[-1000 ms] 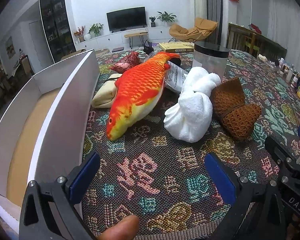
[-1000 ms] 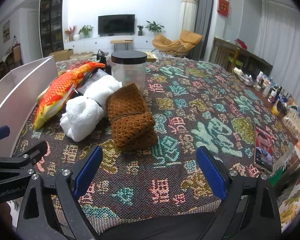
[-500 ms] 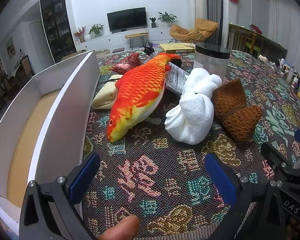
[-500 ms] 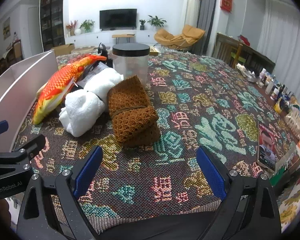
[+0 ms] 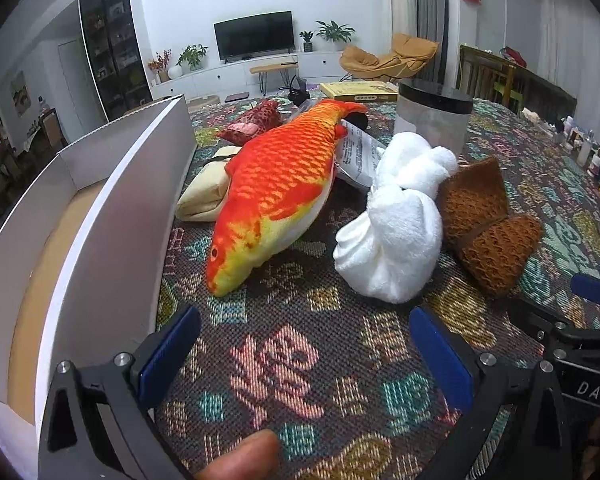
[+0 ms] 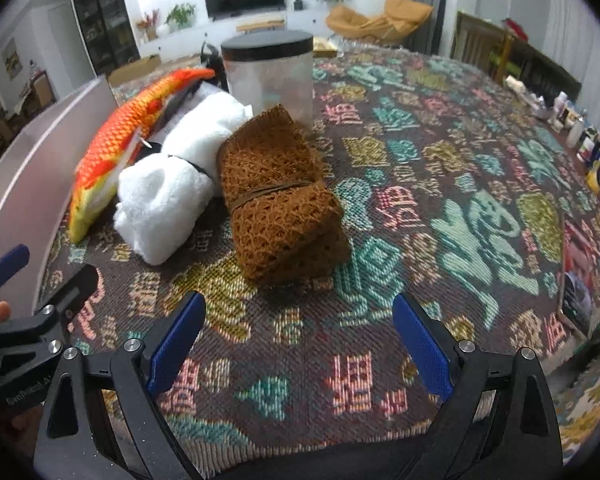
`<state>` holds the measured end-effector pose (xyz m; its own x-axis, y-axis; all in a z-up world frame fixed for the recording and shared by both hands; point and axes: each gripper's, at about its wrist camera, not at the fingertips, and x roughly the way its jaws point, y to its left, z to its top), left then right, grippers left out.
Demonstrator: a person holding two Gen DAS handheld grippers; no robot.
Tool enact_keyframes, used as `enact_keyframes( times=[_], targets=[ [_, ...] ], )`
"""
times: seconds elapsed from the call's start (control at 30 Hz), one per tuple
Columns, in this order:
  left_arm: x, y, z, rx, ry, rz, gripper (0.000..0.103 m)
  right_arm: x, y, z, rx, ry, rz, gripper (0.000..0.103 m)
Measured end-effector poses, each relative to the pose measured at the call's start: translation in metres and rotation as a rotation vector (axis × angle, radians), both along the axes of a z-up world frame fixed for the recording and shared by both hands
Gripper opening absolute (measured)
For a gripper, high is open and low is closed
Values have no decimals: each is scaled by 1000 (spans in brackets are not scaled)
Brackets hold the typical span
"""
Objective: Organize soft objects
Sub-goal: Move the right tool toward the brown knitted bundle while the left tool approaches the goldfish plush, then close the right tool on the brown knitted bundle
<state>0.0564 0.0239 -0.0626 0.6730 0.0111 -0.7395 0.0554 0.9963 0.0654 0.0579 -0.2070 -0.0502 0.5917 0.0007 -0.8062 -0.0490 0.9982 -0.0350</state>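
Big white box (image 5: 112, 216) runs along the table's left edge, open top. Right beside it the plush koi (image 5: 276, 188) lies lengthwise, head toward us, tail away. Next over: fluffy white towel bundle (image 6: 168, 184), then the brown knit roll (image 6: 280, 200), banded, touching the towel. Bare patterned cloth (image 6: 420, 184) beyond that. Left gripper (image 5: 306, 354) and right gripper (image 6: 298, 342) both spread wide, holding nothing.
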Motion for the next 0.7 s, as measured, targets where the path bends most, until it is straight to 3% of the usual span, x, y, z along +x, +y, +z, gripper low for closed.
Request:
enact_keyframes(
  times=[0.33,0.7],
  targets=[
    [13,6,-1,-3,1,23,103,28,4,-22,-1,111,12,96],
    [15,5,-1,-1,4,23,103,31,7,-25,-20,125,12,96]
  ],
)
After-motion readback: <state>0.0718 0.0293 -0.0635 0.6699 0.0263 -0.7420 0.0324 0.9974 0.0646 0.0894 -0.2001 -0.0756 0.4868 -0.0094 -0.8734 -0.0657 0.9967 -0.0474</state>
